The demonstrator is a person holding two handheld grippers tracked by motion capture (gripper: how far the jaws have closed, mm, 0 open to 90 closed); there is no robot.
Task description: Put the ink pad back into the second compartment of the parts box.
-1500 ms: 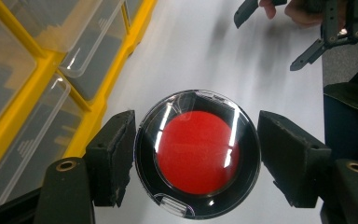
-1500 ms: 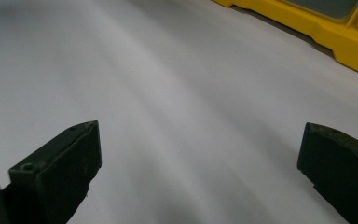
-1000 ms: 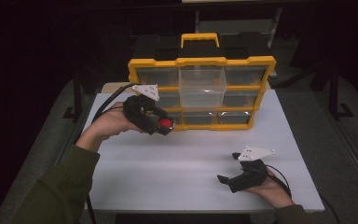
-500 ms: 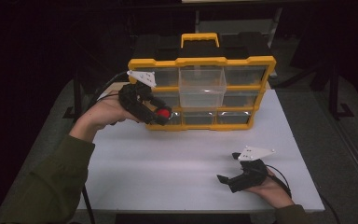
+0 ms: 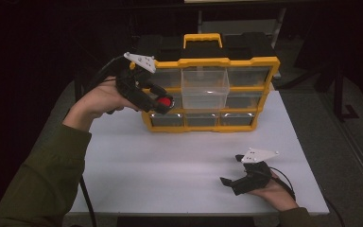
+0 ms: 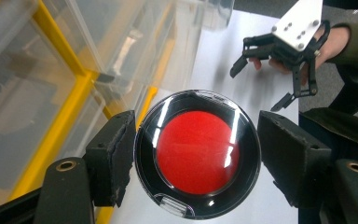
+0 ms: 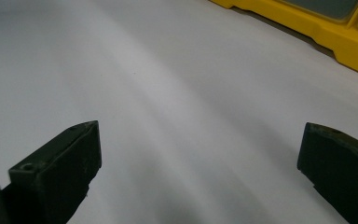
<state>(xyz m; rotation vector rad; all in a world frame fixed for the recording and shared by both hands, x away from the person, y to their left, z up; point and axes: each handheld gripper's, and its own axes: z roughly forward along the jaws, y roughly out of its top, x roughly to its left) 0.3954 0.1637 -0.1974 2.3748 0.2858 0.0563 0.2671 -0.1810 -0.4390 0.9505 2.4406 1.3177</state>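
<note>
Red-centred round black case point(image 6: 197, 154) sits clamped between the left gripper point(image 5: 158, 100) jaws, held up against the yellow drawer organizer point(image 5: 211, 92). Right gripper point(image 5: 230, 170) rests on the white table point(image 5: 160, 165), jaws spread wide, holding nothing.

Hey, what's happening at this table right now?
A person works with a gripper in each hand. The left gripper holds a round black case with a red centre between its jaws, raised in front of the left side of a yellow organizer with clear drawers, whose top middle drawer stands pulled out. The right gripper rests low on the white table, jaws open and empty.
</note>
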